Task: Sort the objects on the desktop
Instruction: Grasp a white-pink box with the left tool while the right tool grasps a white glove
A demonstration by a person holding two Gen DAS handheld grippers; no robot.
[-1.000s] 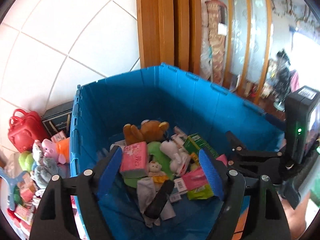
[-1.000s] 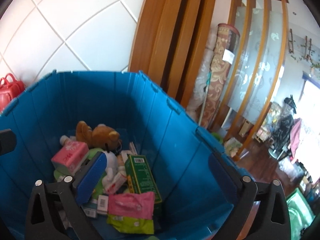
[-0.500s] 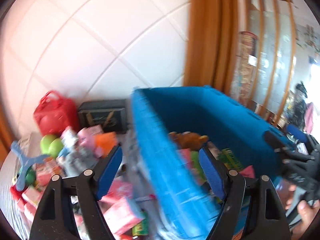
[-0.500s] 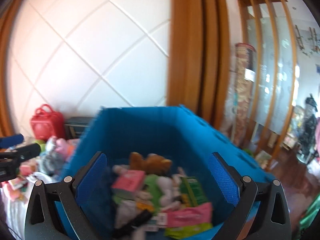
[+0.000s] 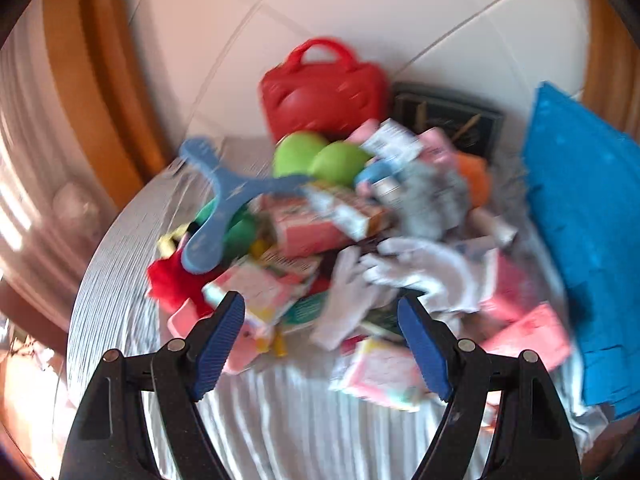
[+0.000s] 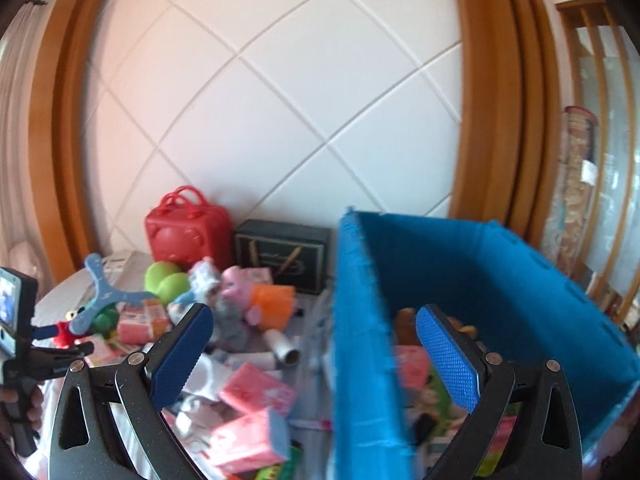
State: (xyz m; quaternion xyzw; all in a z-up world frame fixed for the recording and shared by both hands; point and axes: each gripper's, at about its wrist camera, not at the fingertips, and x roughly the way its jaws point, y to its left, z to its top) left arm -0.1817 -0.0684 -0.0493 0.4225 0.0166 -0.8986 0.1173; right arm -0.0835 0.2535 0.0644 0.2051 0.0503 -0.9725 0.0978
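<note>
A second ago my left gripper [image 5: 322, 344] hung over the blue plastic bin [image 5: 588, 216]; now it has swung left and tipped down over the heap of toys and packets on the striped cloth [image 5: 280, 420]. My right gripper [image 6: 314, 354] has swung left too, now straddling the bin's near wall.

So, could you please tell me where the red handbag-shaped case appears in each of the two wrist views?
Left wrist view: the red handbag-shaped case is at top centre, against the white wall, behind the pile of objects.
Right wrist view: the case sits left of centre, also against the wall.
Shared landmark: the dark box stands immediately to its right in both views.
</note>
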